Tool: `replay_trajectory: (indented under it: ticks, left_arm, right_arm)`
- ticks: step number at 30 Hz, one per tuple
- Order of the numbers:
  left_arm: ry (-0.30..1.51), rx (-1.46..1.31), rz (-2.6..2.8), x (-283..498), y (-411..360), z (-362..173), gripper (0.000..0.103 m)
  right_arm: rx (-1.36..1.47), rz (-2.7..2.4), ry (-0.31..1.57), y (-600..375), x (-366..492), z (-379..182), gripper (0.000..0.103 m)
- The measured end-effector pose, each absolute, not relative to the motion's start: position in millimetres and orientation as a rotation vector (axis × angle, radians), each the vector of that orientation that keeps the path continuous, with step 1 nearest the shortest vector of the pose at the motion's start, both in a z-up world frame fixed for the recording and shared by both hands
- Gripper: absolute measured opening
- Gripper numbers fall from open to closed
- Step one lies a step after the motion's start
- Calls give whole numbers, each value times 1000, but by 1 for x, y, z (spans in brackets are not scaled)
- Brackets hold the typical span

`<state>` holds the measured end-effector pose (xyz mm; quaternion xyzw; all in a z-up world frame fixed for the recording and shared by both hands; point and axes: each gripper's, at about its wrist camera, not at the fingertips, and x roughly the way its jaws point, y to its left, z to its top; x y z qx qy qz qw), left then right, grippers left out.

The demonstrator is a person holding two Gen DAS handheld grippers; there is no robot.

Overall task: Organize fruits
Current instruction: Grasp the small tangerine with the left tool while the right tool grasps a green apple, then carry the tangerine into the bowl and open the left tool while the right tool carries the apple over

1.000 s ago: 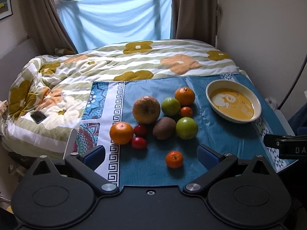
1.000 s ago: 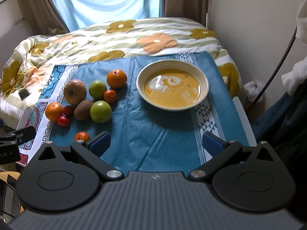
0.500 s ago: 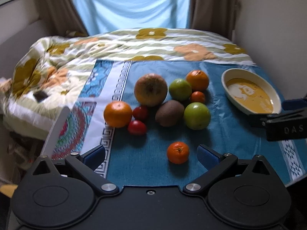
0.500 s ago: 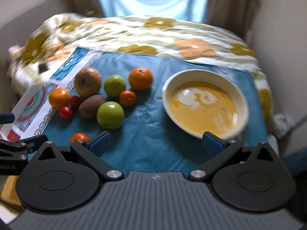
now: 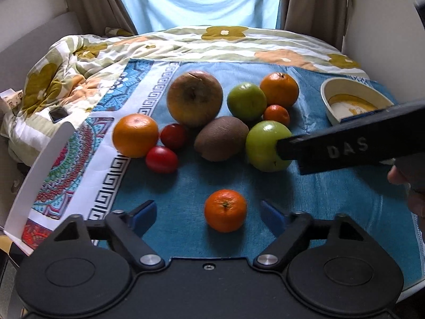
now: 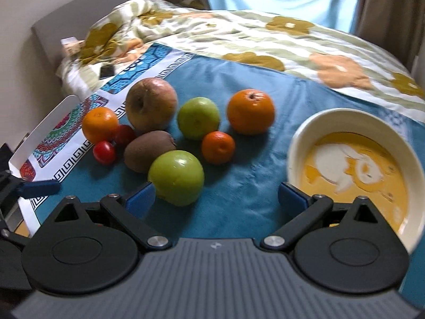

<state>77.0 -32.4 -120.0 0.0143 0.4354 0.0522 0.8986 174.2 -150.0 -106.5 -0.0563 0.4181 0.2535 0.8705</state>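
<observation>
A small mandarin [image 5: 225, 210] lies on the blue cloth [image 5: 332, 199] between the fingers of my left gripper [image 5: 208, 218]. The jaws are closing and the pads stand clear of it. Behind it is a cluster: a big brownish apple [image 5: 195, 98], a kiwi [image 5: 220, 138], two green apples, two oranges, another small mandarin and two cherry tomatoes. My right gripper [image 6: 216, 199] is open; its left pad is right beside the near green apple [image 6: 175, 178], nothing between the pads. A cream bowl [image 6: 332, 114] with a yellow inside sits to the right.
The cloth lies on a white tabletop whose left edge [image 5: 39, 159] is close. A flowered quilt [image 5: 186, 45] with a phone [image 5: 58, 113] on it lies behind. The right gripper's black finger [image 5: 345, 148] crosses the left wrist view; a hand [image 5: 414, 186] is at its right edge.
Both grippers came down and closer to the fruit. The left jaws narrowed around the small mandarin. The right gripper swung left from the bowl toward the near green apple.
</observation>
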Motion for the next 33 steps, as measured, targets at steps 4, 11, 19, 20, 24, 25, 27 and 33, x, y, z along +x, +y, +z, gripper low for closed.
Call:
replay_trajectory:
  ticks: [4, 11, 19, 20, 24, 25, 27, 33]
  left_arm:
    - [913, 25, 116, 80, -36, -130, 72]
    - [914, -4, 123, 81, -41, -139, 56]
    - [901, -8, 120, 80, -44, -139, 42]
    - [900, 1, 122, 80, -45, -139, 42]
    - [895, 22, 134, 77, -45, -139, 42]
    - [896, 20, 138, 77, -44, -139, 42]
    - [898, 13, 145, 76, -42, -139, 42]
    - [900, 10, 167, 76, -38, -137, 42]
  right_arm:
    - [-107, 584, 882, -144, 179, -112, 103]
    - [-115, 632, 894, -135, 183, -124, 103]
    - [-114, 665, 900, -128, 188, -130, 97]
    - [-113, 669, 900, -126, 189, -131, 96]
    - [-118, 680, 898, -123, 190, -133, 93]
    - [-122, 680, 895, -121, 190, -133, 93]
    - [-127, 683, 893, -120, 190, -133, 90]
    - [-142, 708, 894, -118, 190, -134, 72]
